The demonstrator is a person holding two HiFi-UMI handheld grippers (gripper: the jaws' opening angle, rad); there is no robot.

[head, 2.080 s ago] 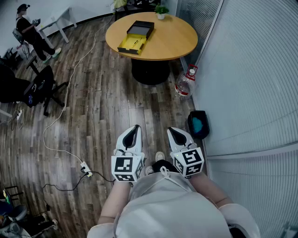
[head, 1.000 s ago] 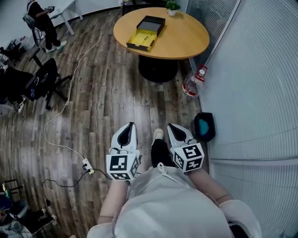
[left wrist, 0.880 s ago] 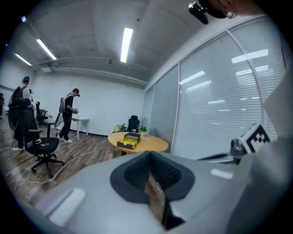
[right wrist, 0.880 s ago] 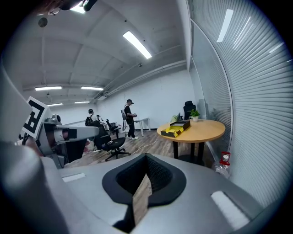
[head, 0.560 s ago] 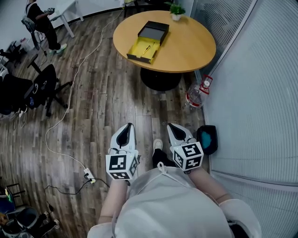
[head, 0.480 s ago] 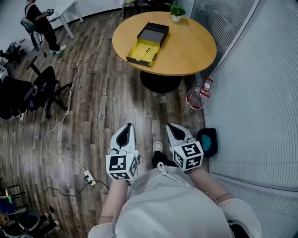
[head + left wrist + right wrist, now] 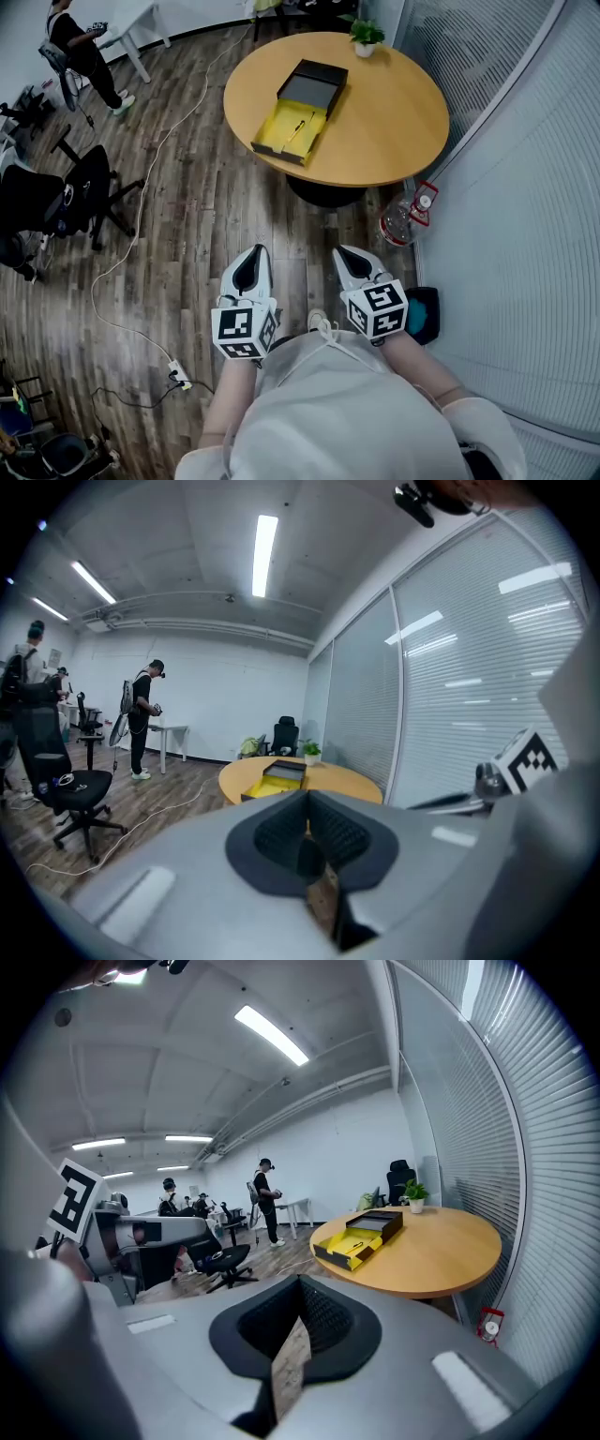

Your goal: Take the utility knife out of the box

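Round wooden table (image 7: 394,122) ahead, and on it sits the open box (image 7: 272,141). The utility knife (image 7: 298,130) lies in its yellow tray, with the black lid (image 7: 315,86) touching behind. A potted plant (image 7: 366,36) stands at the far edge and a water bottle (image 7: 401,220) sits on the floor by the base. My left claw (image 7: 253,253) and right claw (image 7: 345,255) hang well short of the table, both pressed together and empty.

No readable text, brand or number anywhere. Only black-and-white square code patterns on cubes of left gripper (image 7: 251,268) and right gripper (image 7: 353,266). Red label on bottle (image 7: 401,223) beside round table (image 7: 398,117) too small to read.
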